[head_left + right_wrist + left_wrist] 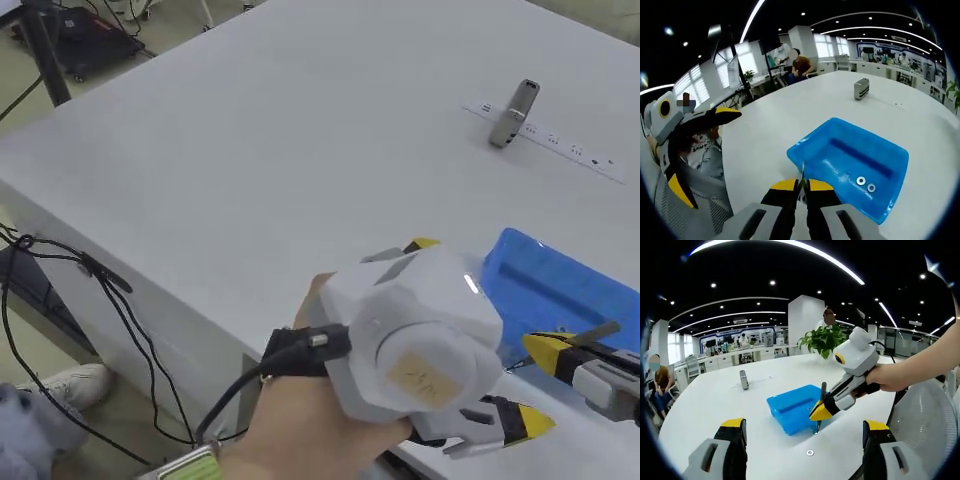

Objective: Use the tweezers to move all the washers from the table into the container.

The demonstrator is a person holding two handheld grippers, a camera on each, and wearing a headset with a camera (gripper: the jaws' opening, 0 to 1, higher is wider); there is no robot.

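The left gripper is sitting closest, at the near edge of the surface. Its jaws are standing wide and carrying nothing, probably held back so as not to obstruct the work. Just beyond those jaws, one washer is lying loose on the surface, short of the near corner of the blue container; judged outstanding.

The right gripper is pinching the tweezers between narrow jaws. The tips are pointing down at that same corner, suggesting an approach to the loose washer. Whether the tips are carrying anything cannot be told.

Inside the container, two washers are lying side by side on its floor. Farther off, a grey device is standing toward the far edge.
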